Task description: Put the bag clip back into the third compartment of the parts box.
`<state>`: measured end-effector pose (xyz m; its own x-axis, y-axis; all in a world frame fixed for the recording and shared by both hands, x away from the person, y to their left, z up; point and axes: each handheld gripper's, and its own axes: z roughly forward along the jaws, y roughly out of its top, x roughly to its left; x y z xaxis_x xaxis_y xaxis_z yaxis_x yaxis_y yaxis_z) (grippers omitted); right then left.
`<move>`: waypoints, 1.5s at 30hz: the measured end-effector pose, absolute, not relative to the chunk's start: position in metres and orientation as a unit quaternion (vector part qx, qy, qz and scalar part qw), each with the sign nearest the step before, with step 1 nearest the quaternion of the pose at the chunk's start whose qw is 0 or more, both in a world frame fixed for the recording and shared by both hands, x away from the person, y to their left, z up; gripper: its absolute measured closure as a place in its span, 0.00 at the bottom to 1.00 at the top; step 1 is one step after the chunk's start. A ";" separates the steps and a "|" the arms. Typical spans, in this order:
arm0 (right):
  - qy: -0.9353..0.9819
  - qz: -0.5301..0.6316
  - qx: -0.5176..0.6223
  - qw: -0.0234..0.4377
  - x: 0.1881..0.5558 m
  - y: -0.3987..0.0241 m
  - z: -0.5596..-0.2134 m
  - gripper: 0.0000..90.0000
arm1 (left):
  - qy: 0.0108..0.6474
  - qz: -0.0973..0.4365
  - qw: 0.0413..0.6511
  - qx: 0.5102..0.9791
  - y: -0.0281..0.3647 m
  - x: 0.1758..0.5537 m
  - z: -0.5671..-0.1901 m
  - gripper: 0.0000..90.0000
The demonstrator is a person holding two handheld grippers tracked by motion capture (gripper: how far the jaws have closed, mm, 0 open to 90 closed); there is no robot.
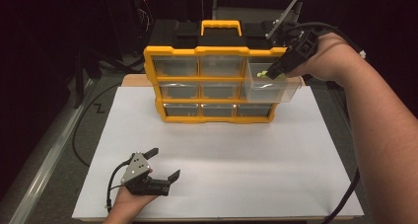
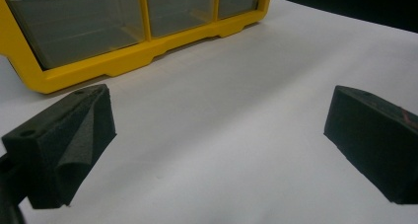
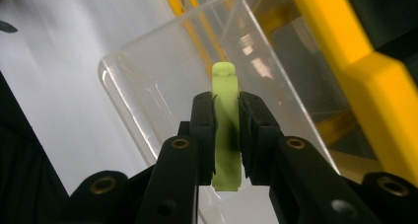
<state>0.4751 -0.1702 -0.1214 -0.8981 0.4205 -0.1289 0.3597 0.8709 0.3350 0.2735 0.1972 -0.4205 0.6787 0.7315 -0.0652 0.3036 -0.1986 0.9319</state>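
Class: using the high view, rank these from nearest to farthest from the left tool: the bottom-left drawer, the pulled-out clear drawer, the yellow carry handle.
From the left tool:
1. Bottom-left drawer, lowest row, left.
2. Pulled-out clear drawer, top right.
3. Yellow carry handle, on top, at the back.

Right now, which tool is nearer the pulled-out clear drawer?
Right. The right tool hangs over the open drawer, gripping a green piece. The left tool sits open, low over the white board, well in front of the organizer.
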 end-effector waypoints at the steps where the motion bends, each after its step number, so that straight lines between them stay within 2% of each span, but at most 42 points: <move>1: 0.962 0.152 0.204 0.099 0.476 -0.170 -0.123 0.87 | 0.346 0.201 0.530 0.747 0.197 0.273 -0.420 0.00; 8: 0.961 0.160 0.205 0.094 0.477 -0.171 -0.123 0.87 | 0.344 0.200 0.530 0.749 0.197 0.274 -0.420 0.00; 9: 0.960 0.162 0.205 0.099 0.476 -0.171 -0.121 0.82 | 0.345 0.200 0.529 0.749 0.197 0.274 -0.420 0.00; 10: 0.958 0.166 0.208 0.106 0.475 -0.172 -0.116 0.60 | 0.345 0.200 0.530 0.749 0.198 0.274 -0.420 0.00; 11: 0.958 0.166 0.208 0.106 0.475 -0.172 -0.116 0.60 | 0.345 0.200 0.530 0.748 0.198 0.274 -0.420 0.00; 13: 0.953 0.180 0.219 0.104 0.470 -0.175 -0.106 0.51 | 0.345 0.200 0.531 0.747 0.198 0.274 -0.420 0.00; 31: 0.946 0.185 0.239 0.119 0.402 -0.210 -0.092 0.47 | 0.360 0.217 0.533 0.735 0.205 0.278 -0.419 0.00; 37: 0.944 0.180 0.252 0.113 0.388 -0.223 -0.101 0.41 | 0.361 0.217 0.533 0.734 0.206 0.278 -0.419 0.00; 42: 0.945 0.169 0.261 0.102 0.379 -0.231 -0.125 0.33 | 0.361 0.217 0.532 0.734 0.206 0.278 -0.419 0.00; 45: 0.947 0.166 0.257 0.097 0.377 -0.232 -0.135 0.32 | 0.363 0.217 0.532 0.734 0.206 0.278 -0.419 0.00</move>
